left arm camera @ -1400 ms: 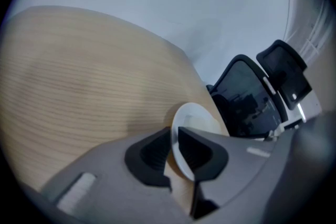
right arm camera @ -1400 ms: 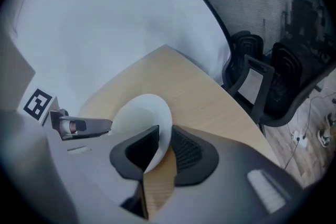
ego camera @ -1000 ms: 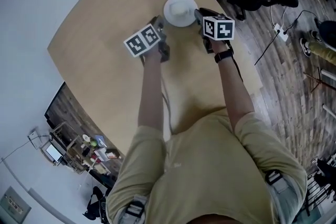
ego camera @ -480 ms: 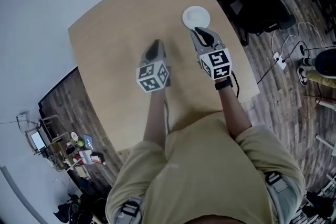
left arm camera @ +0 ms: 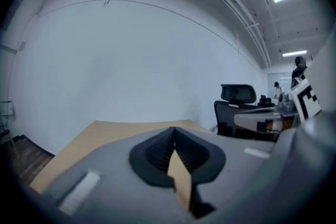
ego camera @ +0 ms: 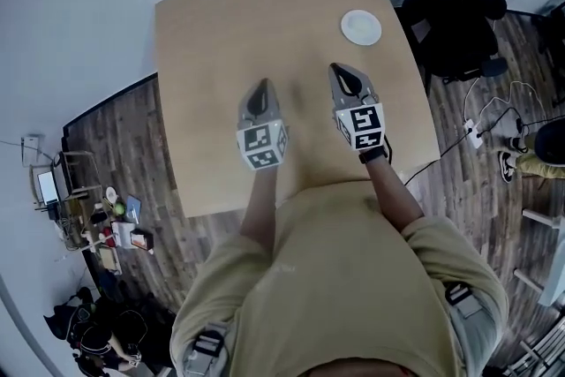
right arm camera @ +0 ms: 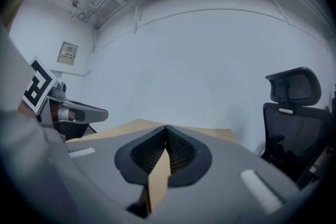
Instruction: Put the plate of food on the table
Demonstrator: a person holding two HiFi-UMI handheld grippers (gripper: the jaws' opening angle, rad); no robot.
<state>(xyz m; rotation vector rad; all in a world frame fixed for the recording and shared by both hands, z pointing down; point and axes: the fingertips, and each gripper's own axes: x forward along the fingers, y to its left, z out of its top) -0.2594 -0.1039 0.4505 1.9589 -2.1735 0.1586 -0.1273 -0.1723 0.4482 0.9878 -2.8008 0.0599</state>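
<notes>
Plate (ego camera: pixel 361 27) well beyond right hand-held gripper (ego camera: pixel 342 73)

I saw the light wooden table (ego camera: pixel 229 57) standing on a dark plank floor (ego camera: pixel 115 141). A white plate (ego camera: pixel 361 27) lay flat near its far right corner.

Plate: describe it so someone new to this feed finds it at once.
Start at the light wooden table in the head view and go to its far right corner, beside the black office chair. The plate is the small white disc, the only thing lying on the tabletop, beyond the right gripper.
</notes>
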